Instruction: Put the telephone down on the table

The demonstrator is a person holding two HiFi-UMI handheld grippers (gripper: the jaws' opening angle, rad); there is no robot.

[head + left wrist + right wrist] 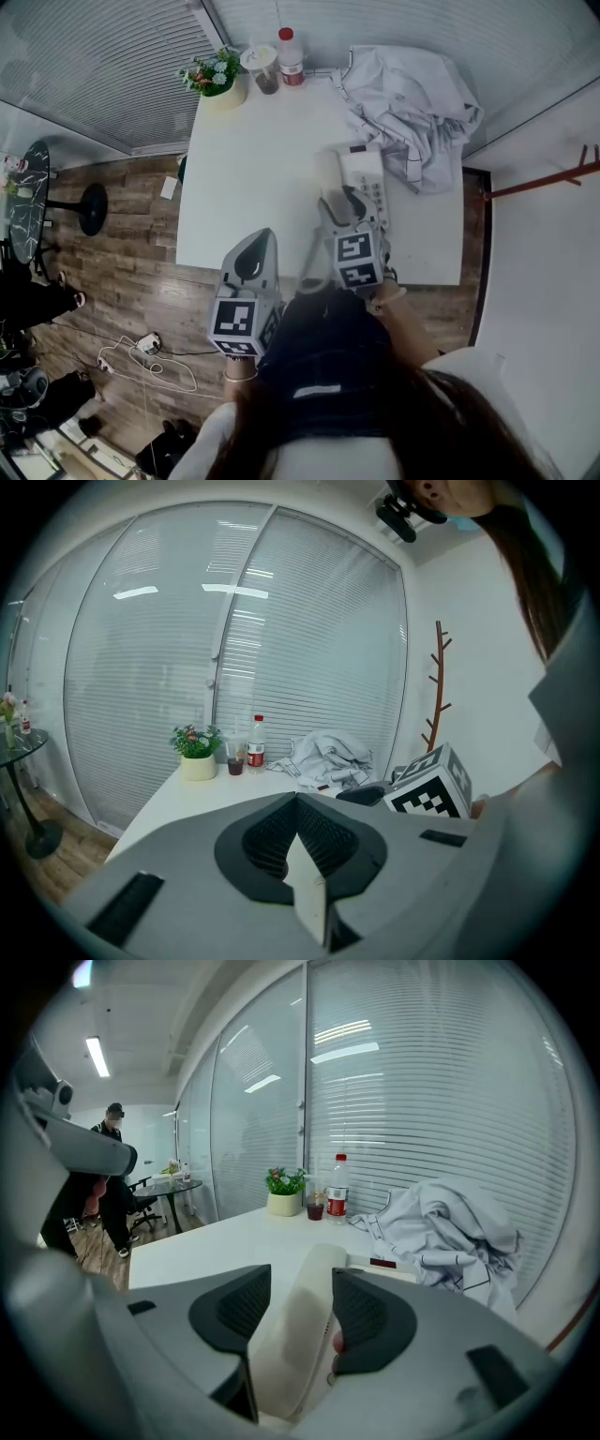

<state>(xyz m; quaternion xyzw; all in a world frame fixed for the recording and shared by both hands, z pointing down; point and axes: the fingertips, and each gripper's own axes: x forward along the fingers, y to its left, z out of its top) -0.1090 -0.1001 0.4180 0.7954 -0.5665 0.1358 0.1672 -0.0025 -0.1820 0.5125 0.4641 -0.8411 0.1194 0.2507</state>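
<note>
Telephone (296, 1340) inside parted right claw (302, 1277)

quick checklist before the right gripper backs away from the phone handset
1. Right gripper jaws released: ok, they stand apart with the handset between them, and a gap shows at one pad.
2. Handset fully resting on the table: cannot tell, the jaws hide its near end.
3. Phone base on the table: ok, beside the crumpled cloth.
4. Left gripper out of the way: ok, jaws together, empty, away from the phone.
5. Bottle and cup clear: ok, at the far edge.
</note>
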